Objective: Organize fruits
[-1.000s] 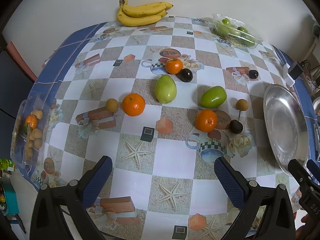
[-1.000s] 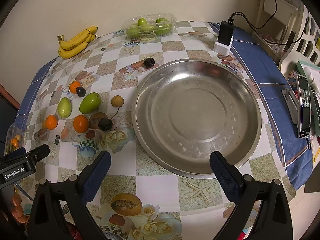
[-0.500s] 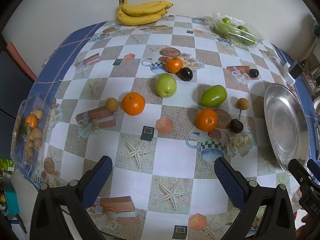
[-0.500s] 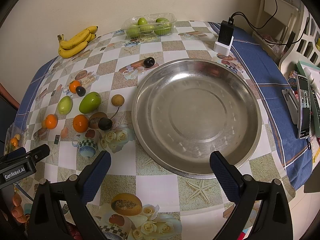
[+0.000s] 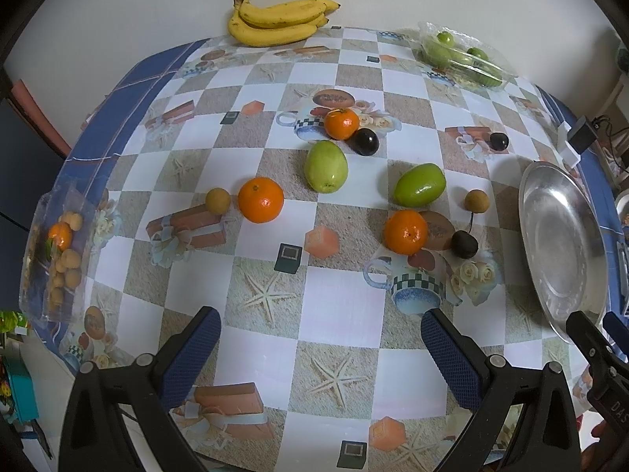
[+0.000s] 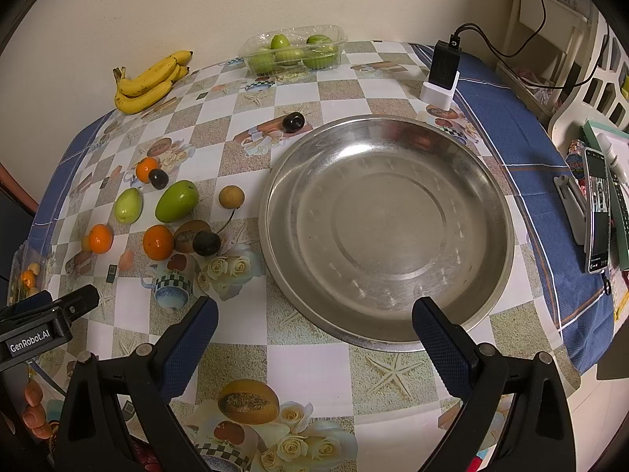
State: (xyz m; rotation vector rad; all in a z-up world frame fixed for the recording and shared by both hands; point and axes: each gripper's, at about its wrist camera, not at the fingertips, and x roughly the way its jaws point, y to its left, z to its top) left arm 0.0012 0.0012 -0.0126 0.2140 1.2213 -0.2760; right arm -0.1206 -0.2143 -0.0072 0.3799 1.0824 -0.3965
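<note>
Loose fruit lies on the patterned tablecloth: three oranges [image 5: 260, 199] [image 5: 405, 232] [image 5: 341, 123], two green fruits [image 5: 326, 165] [image 5: 419, 185], dark plums [image 5: 364, 141] [image 5: 464, 244] [image 5: 498, 141] and small brown longans [image 5: 217, 200] [image 5: 477, 200]. An empty steel dish [image 6: 387, 228] stands to their right; it also shows in the left wrist view [image 5: 562, 247]. My left gripper [image 5: 320, 340] is open and empty, above the table's near part, short of the fruit. My right gripper [image 6: 314, 326] is open and empty at the dish's near rim.
Bananas [image 5: 277, 21] and a clear tray of green fruit [image 5: 464, 59] sit at the far edge. A bag of longans and an orange [image 5: 59, 251] lies at the left edge. A charger [image 6: 442, 72] and a phone [image 6: 597, 212] lie right of the dish.
The left view has shifted slightly; the light green fruit has rolled a little between frames. The right gripper has not moved.
</note>
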